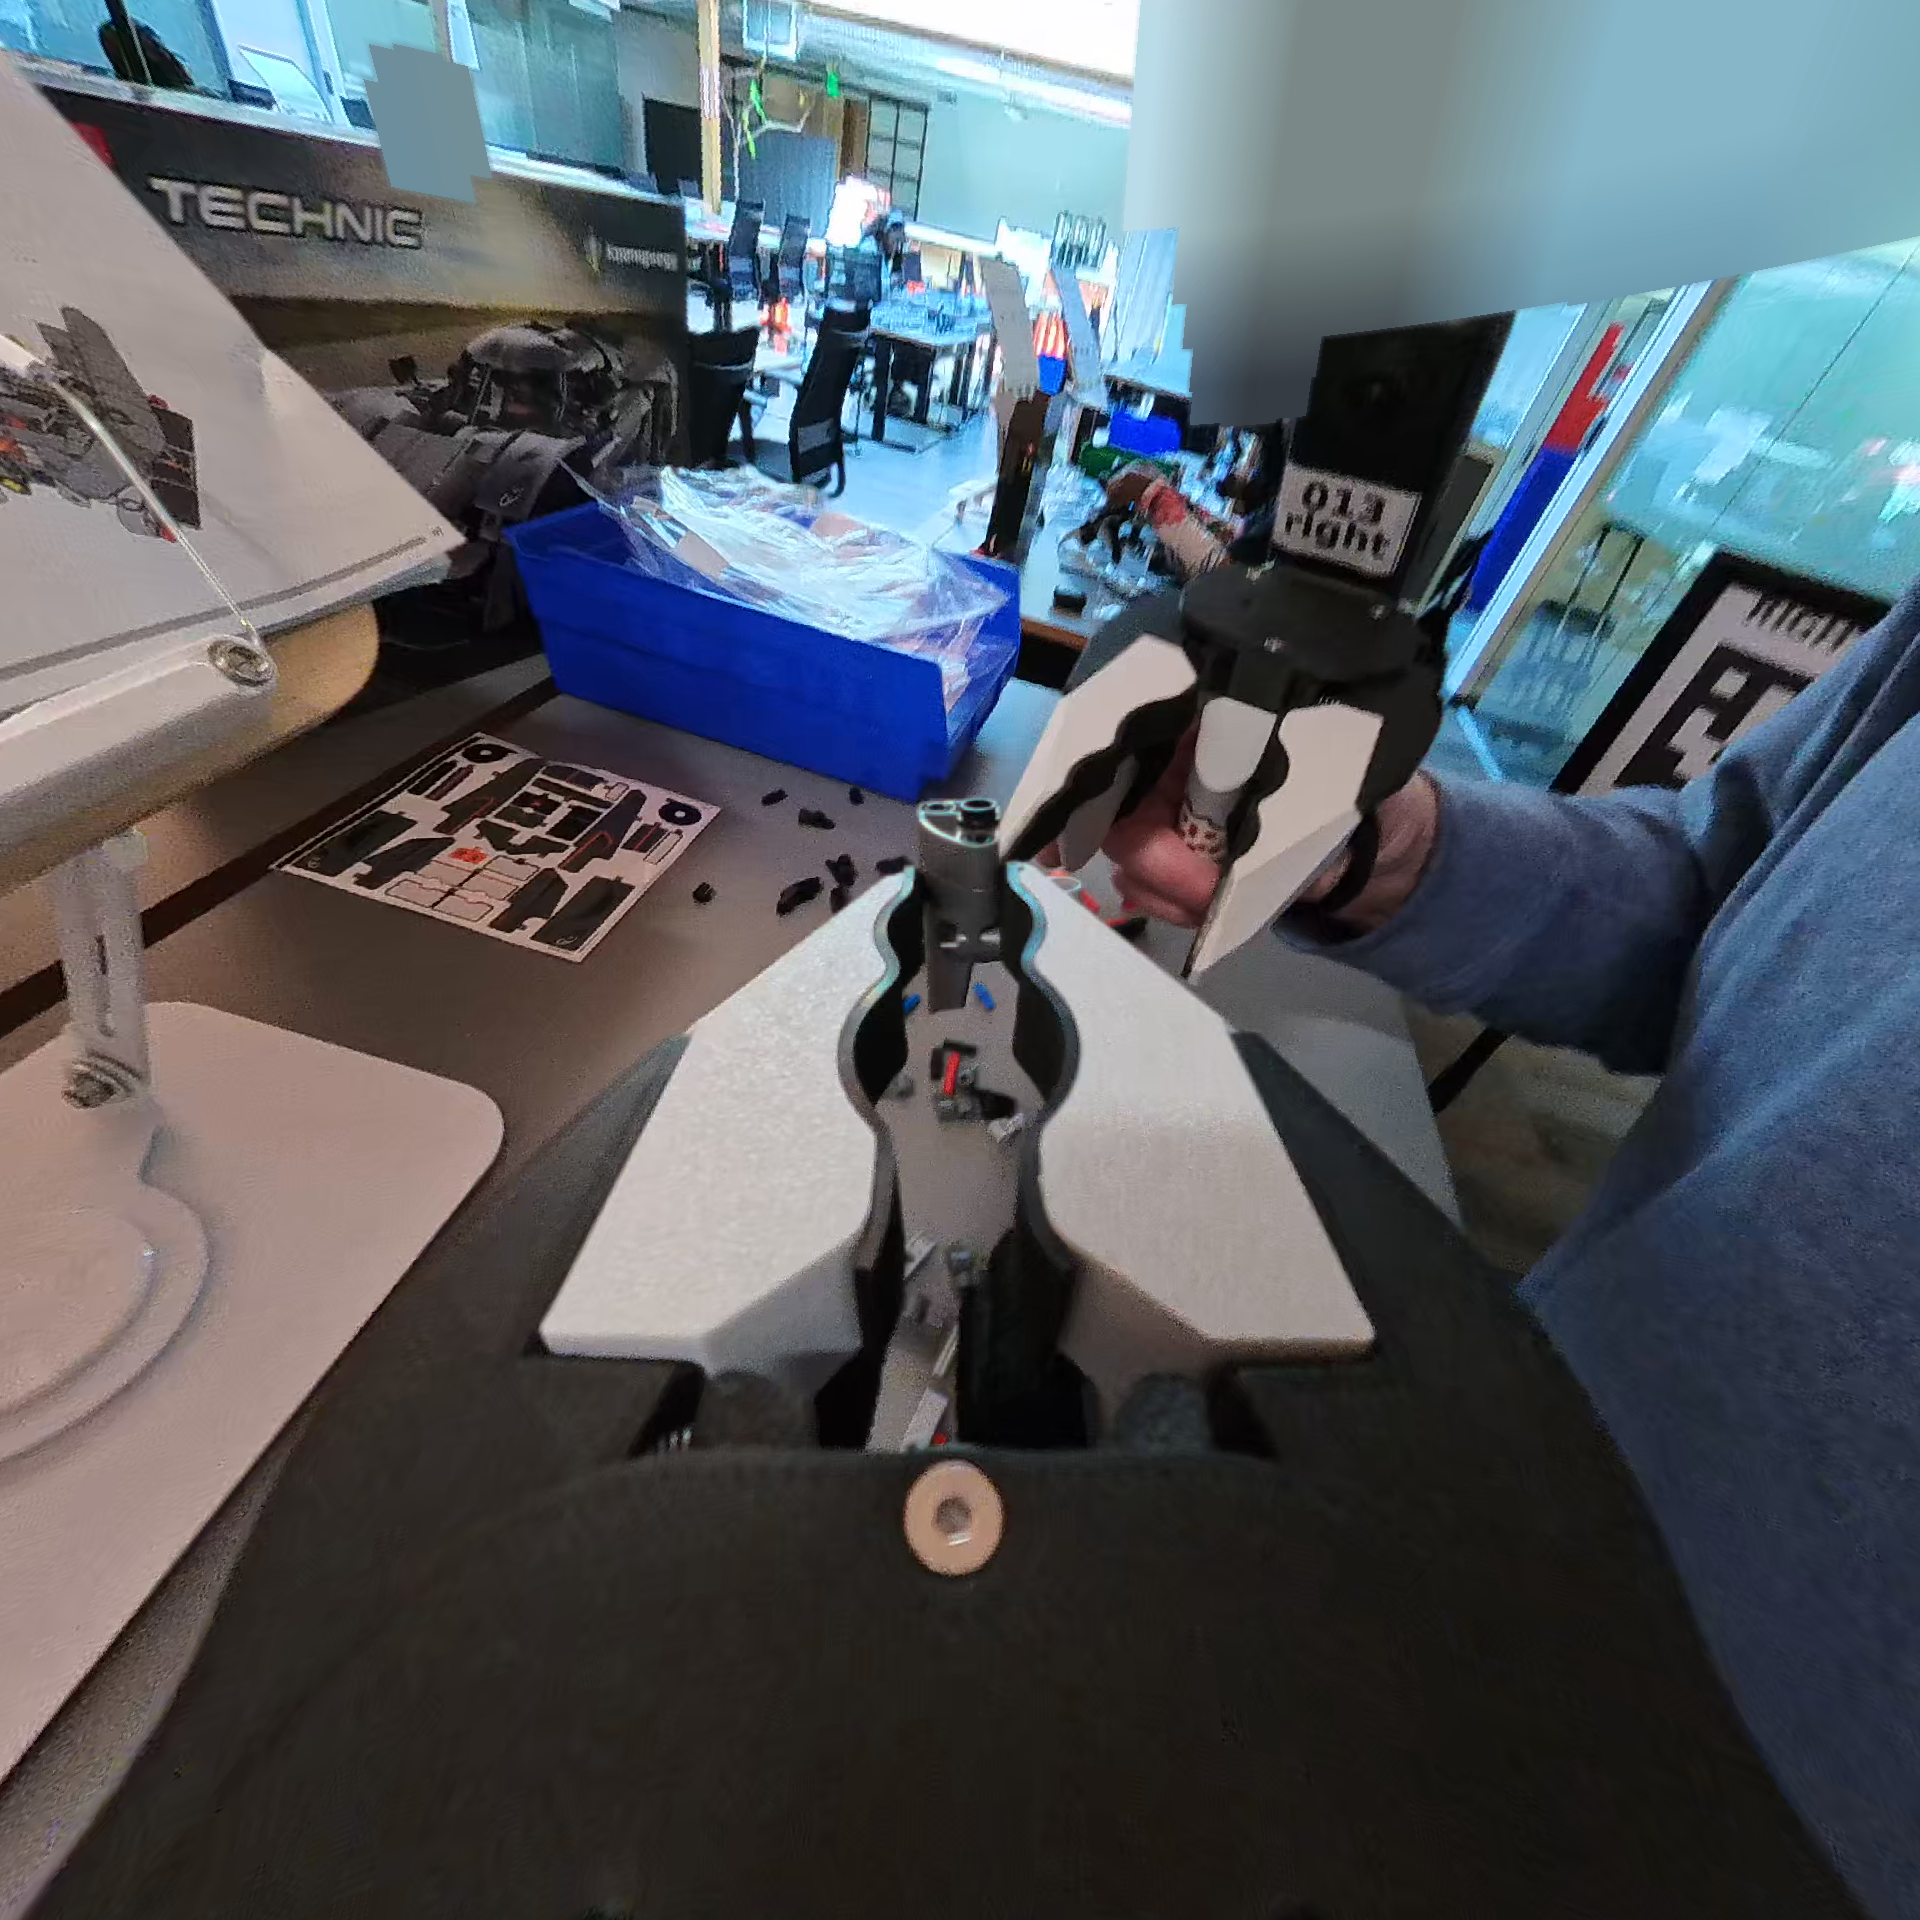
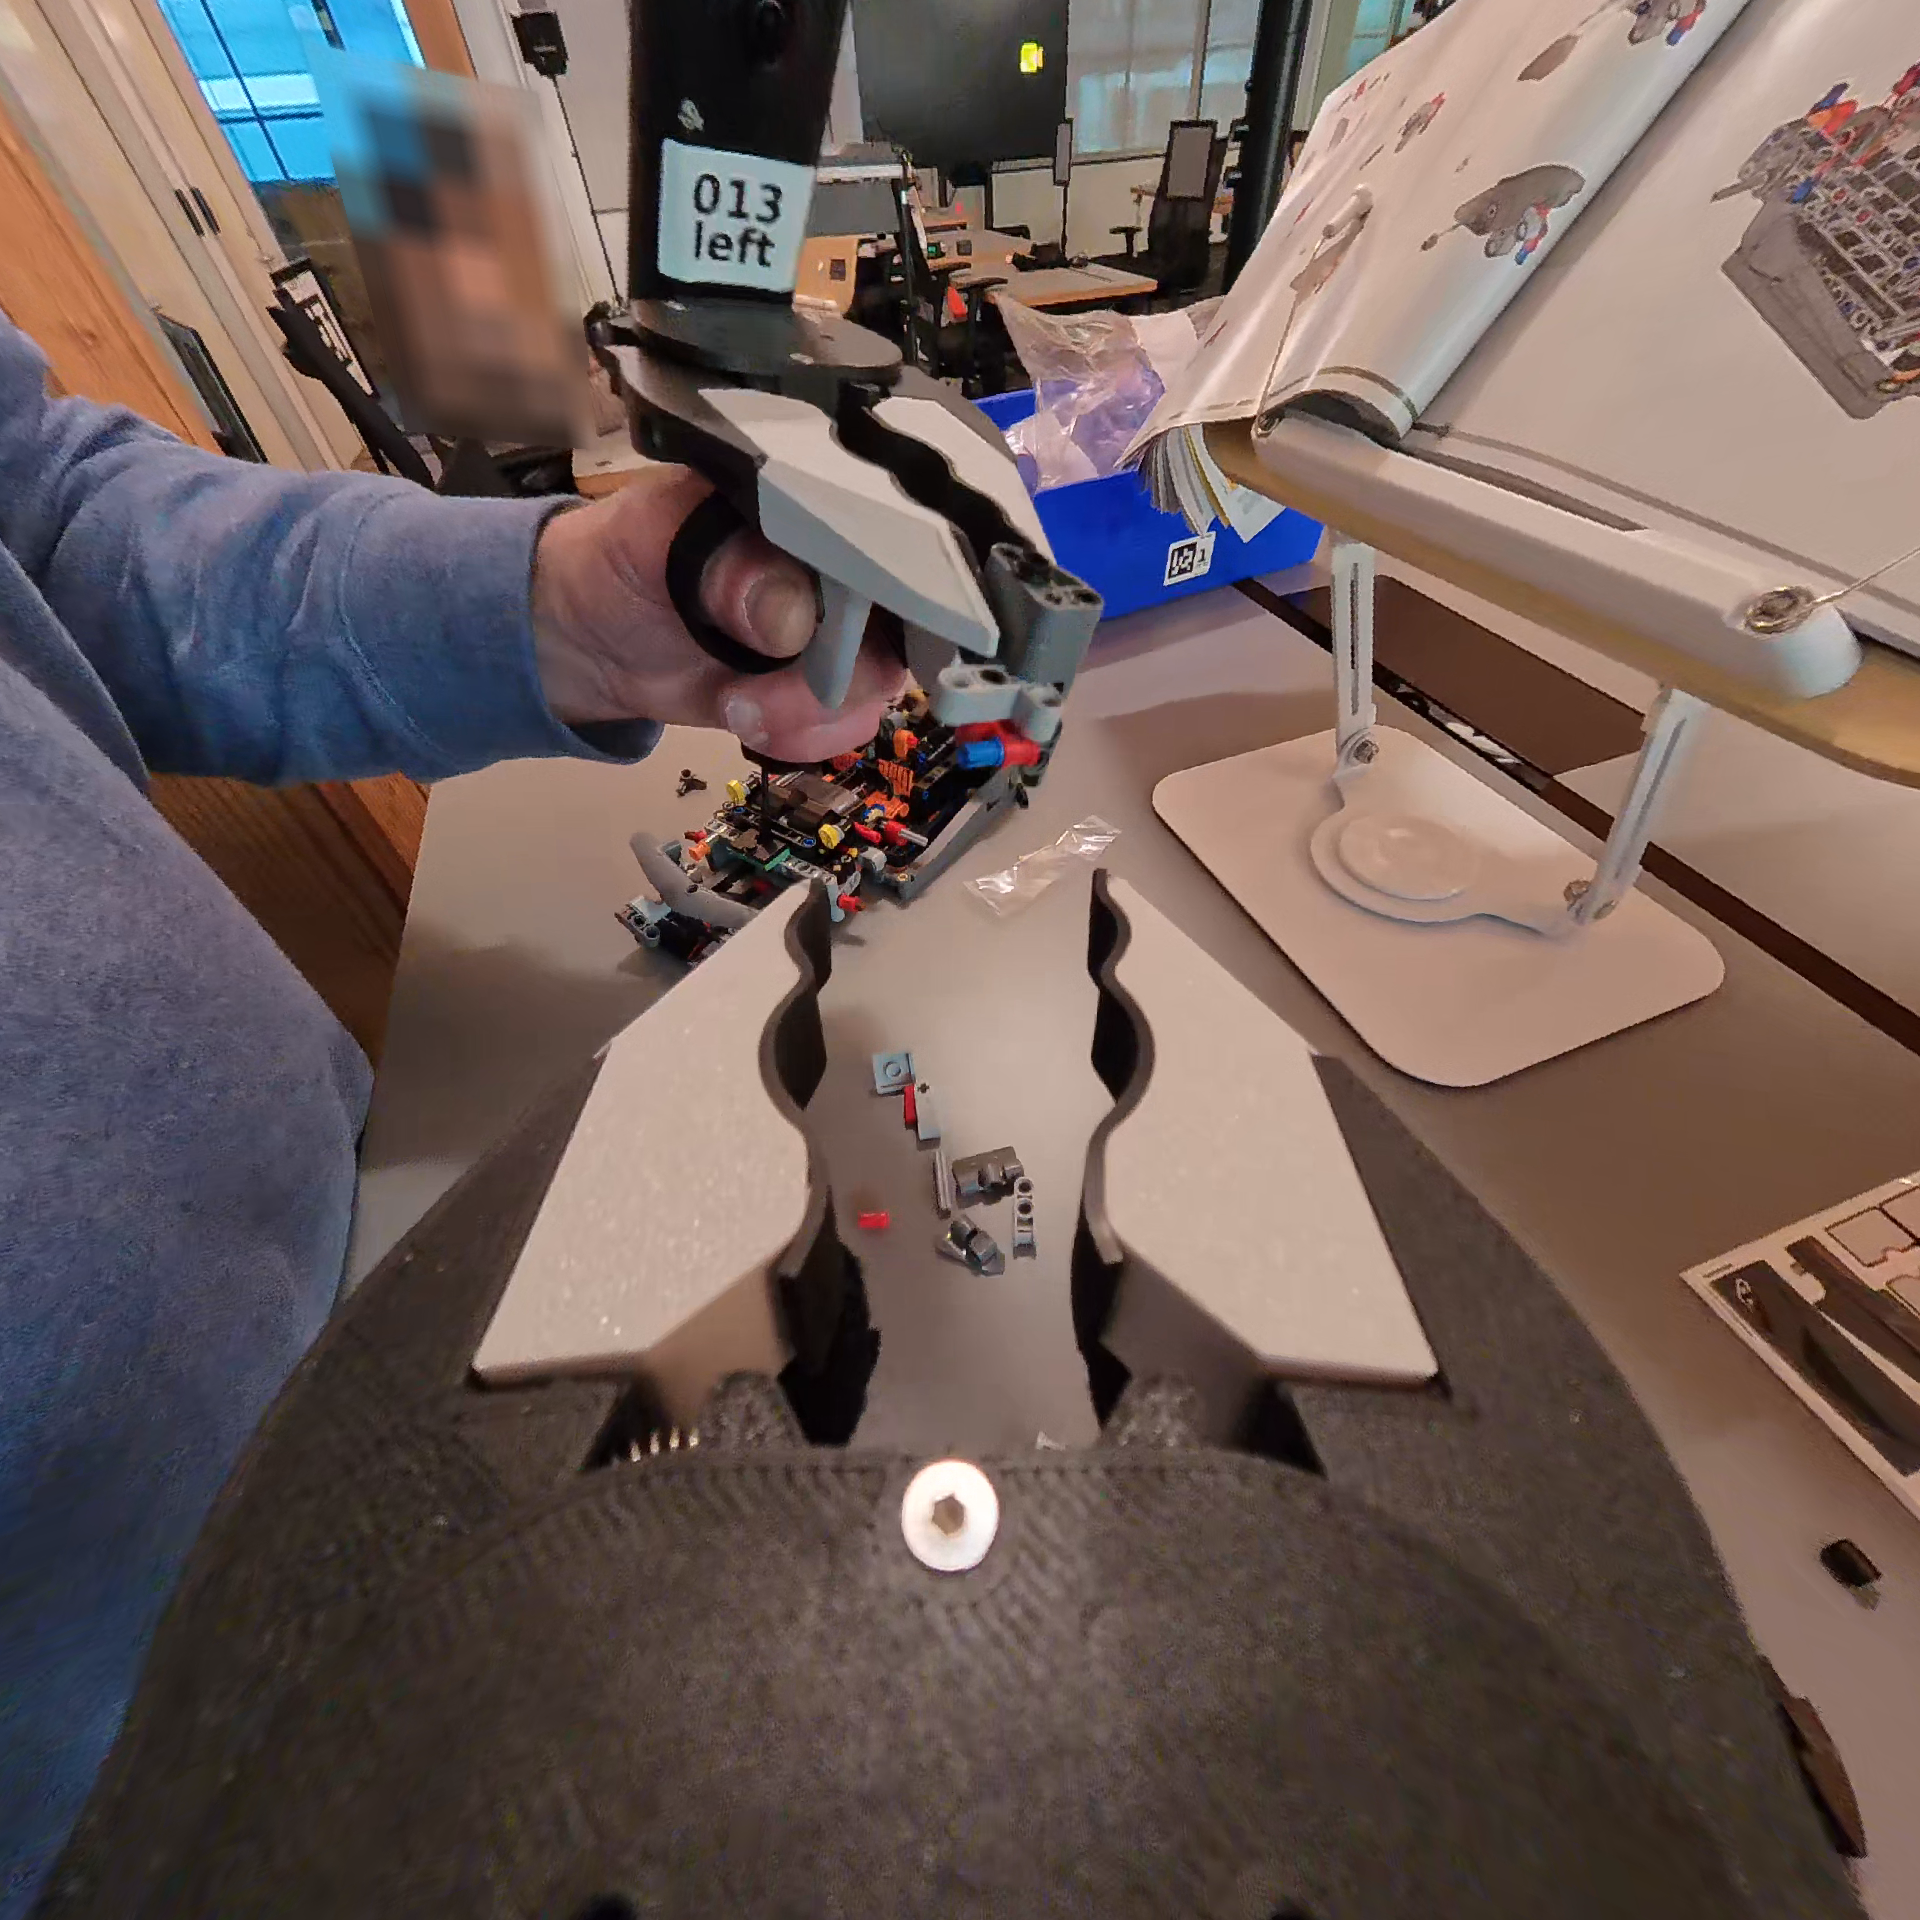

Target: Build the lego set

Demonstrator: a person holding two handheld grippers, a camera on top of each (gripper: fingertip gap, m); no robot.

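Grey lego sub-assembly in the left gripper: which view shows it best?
Right wrist view: the grey lego sub-assembly shows side-on, with red and blue pins underneath. In the left wrist view it is mostly hidden between the left gripper fingers.

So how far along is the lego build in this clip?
Mid-build. Done: a large partial model sits on the table. In hand: the left claw grips a grey subassembly; the right claw is open, empty. Left: loose pieces and an unused sticker sheet.

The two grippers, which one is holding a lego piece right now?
The left gripper: shut on a grey lego subassembly, lifted off the table. The right gripper is open and empty.
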